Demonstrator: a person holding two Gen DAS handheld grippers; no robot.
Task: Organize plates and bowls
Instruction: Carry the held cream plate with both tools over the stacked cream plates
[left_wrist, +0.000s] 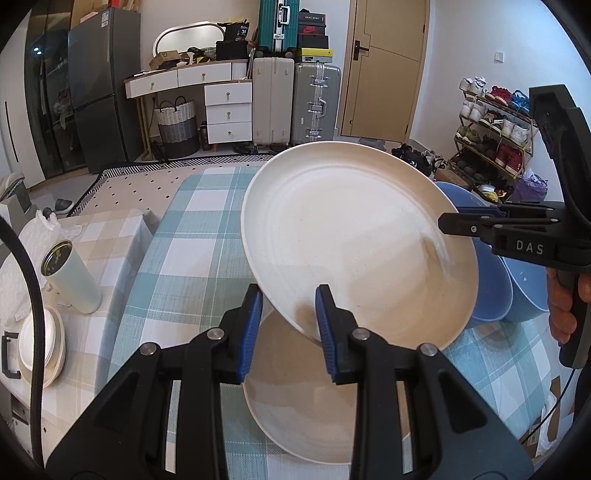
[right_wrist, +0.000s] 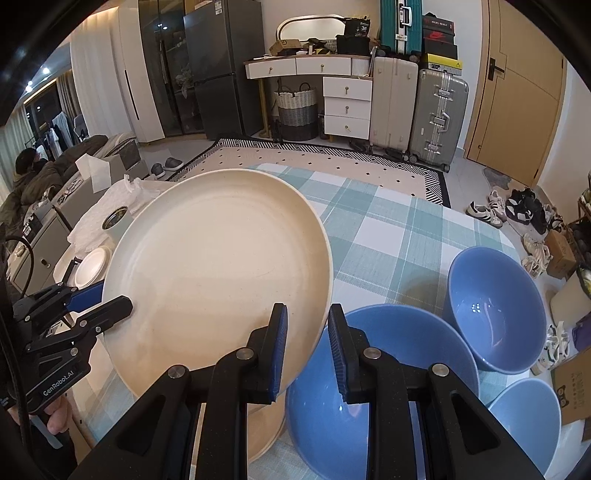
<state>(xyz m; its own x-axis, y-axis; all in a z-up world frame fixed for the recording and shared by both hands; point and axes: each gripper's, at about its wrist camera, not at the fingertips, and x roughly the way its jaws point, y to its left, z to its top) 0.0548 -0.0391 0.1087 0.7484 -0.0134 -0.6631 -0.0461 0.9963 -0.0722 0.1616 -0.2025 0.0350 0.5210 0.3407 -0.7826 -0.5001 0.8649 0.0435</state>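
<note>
A cream plate (left_wrist: 351, 236) is held tilted above the checked tablecloth; it also shows in the right wrist view (right_wrist: 218, 273). My left gripper (left_wrist: 288, 314) has its jaws on either side of the plate's near rim. My right gripper (right_wrist: 306, 332) has its jaws on either side of the opposite rim, and it shows in the left wrist view (left_wrist: 454, 223). A second cream plate (left_wrist: 295, 398) lies flat on the table beneath. Three blue bowls (right_wrist: 495, 310) stand to the right.
A pale tumbler (left_wrist: 70, 277) and a stack of small white plates (left_wrist: 40, 343) stand on the beige-checked side table at left. The teal-checked tablecloth (left_wrist: 199, 236) stretches ahead. Suitcases, drawers and a shoe rack stand beyond.
</note>
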